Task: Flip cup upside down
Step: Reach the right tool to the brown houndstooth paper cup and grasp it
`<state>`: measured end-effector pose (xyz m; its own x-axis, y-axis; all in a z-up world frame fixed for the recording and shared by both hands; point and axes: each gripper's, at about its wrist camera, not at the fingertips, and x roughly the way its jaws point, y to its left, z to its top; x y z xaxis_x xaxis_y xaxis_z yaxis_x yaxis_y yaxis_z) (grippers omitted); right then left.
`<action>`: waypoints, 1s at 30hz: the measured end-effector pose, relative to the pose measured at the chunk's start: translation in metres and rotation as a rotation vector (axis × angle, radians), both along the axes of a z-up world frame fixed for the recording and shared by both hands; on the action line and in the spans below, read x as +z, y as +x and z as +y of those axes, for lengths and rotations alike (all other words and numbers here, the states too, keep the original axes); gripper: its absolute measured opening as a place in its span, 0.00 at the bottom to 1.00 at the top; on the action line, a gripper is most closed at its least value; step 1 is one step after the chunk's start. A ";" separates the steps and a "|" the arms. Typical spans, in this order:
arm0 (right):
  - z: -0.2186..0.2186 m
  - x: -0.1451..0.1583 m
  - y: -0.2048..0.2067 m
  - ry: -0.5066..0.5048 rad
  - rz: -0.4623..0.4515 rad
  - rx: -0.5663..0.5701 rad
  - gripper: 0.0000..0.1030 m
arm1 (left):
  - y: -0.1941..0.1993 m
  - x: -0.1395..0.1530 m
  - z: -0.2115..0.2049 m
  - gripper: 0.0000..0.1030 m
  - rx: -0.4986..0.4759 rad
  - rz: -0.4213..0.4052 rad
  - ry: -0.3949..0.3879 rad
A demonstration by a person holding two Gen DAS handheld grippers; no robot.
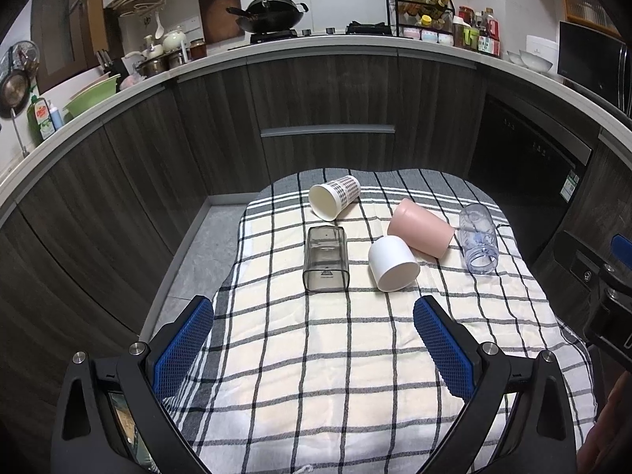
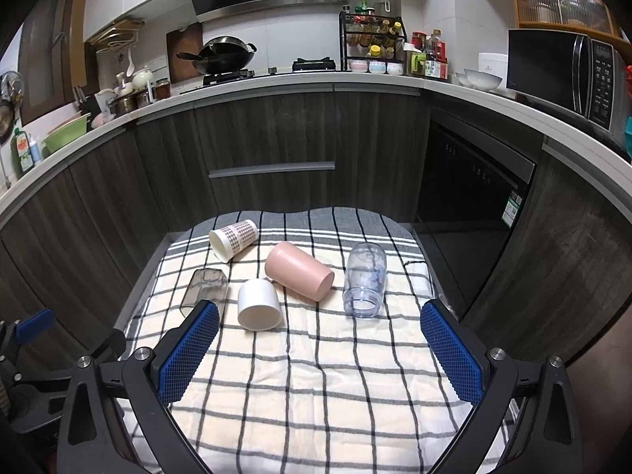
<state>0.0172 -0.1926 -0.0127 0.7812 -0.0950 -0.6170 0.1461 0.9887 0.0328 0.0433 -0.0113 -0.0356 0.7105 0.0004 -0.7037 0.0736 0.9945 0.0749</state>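
Observation:
Several cups lie on their sides on a checked cloth [image 1: 316,355] [image 2: 316,387]. A patterned paper cup [image 1: 333,196] [image 2: 234,238] lies at the back left. A smoky square cup [image 1: 326,258] [image 2: 205,291], a white cup [image 1: 392,263] [image 2: 258,304], a pink cup [image 1: 420,227] [image 2: 299,270] and a clear plastic cup [image 1: 478,238] [image 2: 364,280] lie across the middle. My left gripper [image 1: 314,339] is open and empty, short of the cups. My right gripper [image 2: 320,349] is open and empty, also short of them.
Dark wood cabinets [image 1: 328,106] and a white counter [image 1: 316,45] with a wok [image 1: 272,12] and a spice rack [image 1: 422,12] stand beyond the table. A dishwasher [image 2: 474,181] and a microwave [image 2: 565,71] are at the right. Grey floor [image 1: 197,249] lies left of the table.

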 end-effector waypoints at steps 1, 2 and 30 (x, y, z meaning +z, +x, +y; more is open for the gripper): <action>-0.001 0.000 0.002 0.003 0.002 -0.003 0.99 | 0.005 -0.001 -0.002 1.00 -0.004 0.003 0.001; -0.002 -0.001 0.006 0.005 0.003 -0.009 0.99 | 0.010 -0.001 -0.004 1.00 -0.011 0.003 0.005; -0.026 -0.051 0.184 0.163 0.073 -0.202 0.99 | 0.240 -0.063 -0.059 1.00 -0.407 0.188 0.235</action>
<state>0.2016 -0.2187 -0.0634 0.7091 -0.1392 -0.6912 0.3477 0.9219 0.1711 0.2830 -0.0701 -0.0991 0.5468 -0.0760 -0.8338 0.4854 0.8402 0.2418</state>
